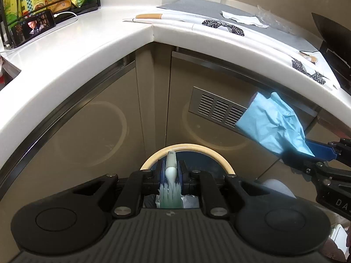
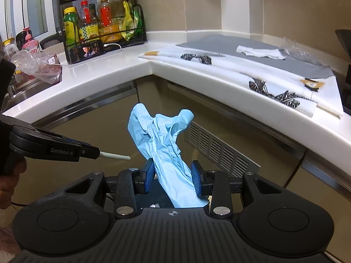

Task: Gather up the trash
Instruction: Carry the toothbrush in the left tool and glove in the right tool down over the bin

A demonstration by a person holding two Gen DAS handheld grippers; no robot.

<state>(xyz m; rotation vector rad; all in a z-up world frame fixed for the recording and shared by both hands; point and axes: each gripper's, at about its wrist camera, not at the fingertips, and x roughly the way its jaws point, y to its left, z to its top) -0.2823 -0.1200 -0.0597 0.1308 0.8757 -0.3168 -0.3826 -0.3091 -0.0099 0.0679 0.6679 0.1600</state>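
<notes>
**Mara:** Between the pads of the left gripper (image 1: 170, 173), what is that pale thing?

**Jon:** A white toothbrush (image 1: 171, 171). The jaws are pressed onto it near the head, so the handle sticks out forward past the fingertips and the greenish bristles lie back toward the camera. From the right wrist view the same handle (image 2: 115, 155) pokes out of the left tool, level and pointing right.

**Mara:** And below those fingers?

**Jon:** A round bin with a tan rim (image 1: 221, 158) sits straight under and ahead of the left tips. I see bits of white rubbish down inside it, behind the bristles.

**Mara:** The right gripper (image 2: 173, 176)?

**Jon:** Its blue pads are closed in on a crumpled blue glove (image 2: 161, 138). The glove stands up ahead of the fingertips, its loose end trailing back under the jaws. Whether both pads truly bite it I cannot tell; the right pad seems just beside the material.

**Mara:** Where is that seen from the left side?

**Jon:** Off to the right of the left tips and higher, the glove (image 1: 274, 122) hangs in front of a metal vent grille (image 1: 219, 109) in the cabinet door.

**Mara:** Anything beyond both tools?

**Jon:** A white countertop (image 2: 105, 72) wraps the corner above. On it, far ahead and right, lie a torn white tissue (image 2: 261, 51) and clear plastic wrap (image 2: 300, 48) on a grey mat (image 2: 219, 43).
</notes>
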